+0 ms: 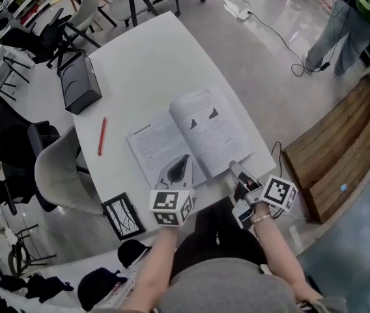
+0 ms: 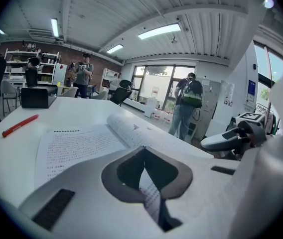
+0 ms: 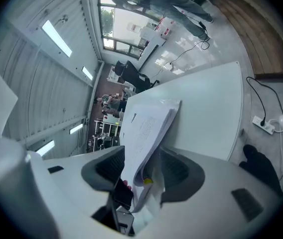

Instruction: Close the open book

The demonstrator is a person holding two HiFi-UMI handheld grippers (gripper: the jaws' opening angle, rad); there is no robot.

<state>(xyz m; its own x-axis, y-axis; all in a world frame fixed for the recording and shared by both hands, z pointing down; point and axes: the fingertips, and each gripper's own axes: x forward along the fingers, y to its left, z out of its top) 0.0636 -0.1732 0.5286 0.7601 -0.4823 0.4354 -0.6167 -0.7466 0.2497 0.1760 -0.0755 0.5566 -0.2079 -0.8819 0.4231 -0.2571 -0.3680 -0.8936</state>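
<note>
Your L gripper (image 2: pixel 144 149) is pressing its jaws together tip to tip, nipping a printed leaf (image 2: pixel 150 193) of the open book (image 1: pixel 191 132), which is lying spread on the white table (image 1: pixel 146 51) right in front of you. Your R gripper (image 3: pixel 140 158) is holding its jaws spread wide w/ the raised R-hand pages (image 3: pixel 149 128) standing between them, pads not squeezing. Only the head view is showing the red pen (image 1: pixel 101 135) and black box (image 1: pixel 79 83) left of the book; only the R gripper view is showing those pages curling up off the table.
</note>
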